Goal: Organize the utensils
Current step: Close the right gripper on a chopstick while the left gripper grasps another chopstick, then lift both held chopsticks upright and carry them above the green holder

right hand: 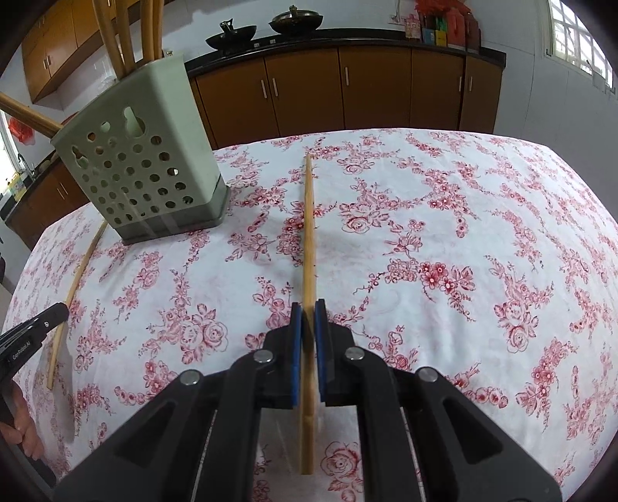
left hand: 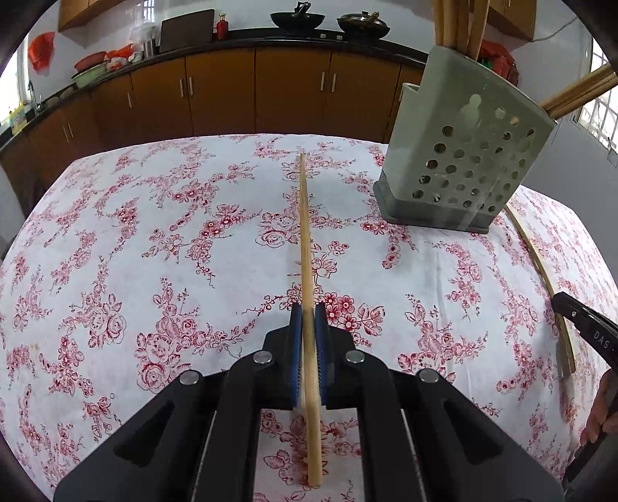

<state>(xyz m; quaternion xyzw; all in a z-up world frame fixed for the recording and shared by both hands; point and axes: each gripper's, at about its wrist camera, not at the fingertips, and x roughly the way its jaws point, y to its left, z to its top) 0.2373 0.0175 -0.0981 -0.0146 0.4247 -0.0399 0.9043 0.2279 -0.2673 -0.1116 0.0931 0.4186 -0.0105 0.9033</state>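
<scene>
Two wooden chopsticks are the things in hand. One chopstick (left hand: pixel 306 247) runs between the blue pads of the left gripper (left hand: pixel 308 312), which is closed tight on it, its far end reaching out over the floral tablecloth (left hand: pixel 154 247). A second chopstick (right hand: pixel 308 239) sits the same way in the right gripper (right hand: pixel 308 309), whose pads are also clamped on the stick. Each stick pokes back past the pads toward its camera.

The pale green utensil holder (left hand: pixel 459 154), pierced with round holes, stands on the cloth between the two grippers; it is to the right in the left wrist view and to the left in the right wrist view. Several wooden utensil handles (right hand: pixel 148 27) rise out of its top.

In each view the other gripper shows at the frame's edge with its stick; whether those sticks rest on the cloth or hang just above it is hard to judge through the fisheye.

Behind the table run brown cabinets (right hand: pixel 347 92) under a dark counter with two woks (left hand: pixel 297 19).
</scene>
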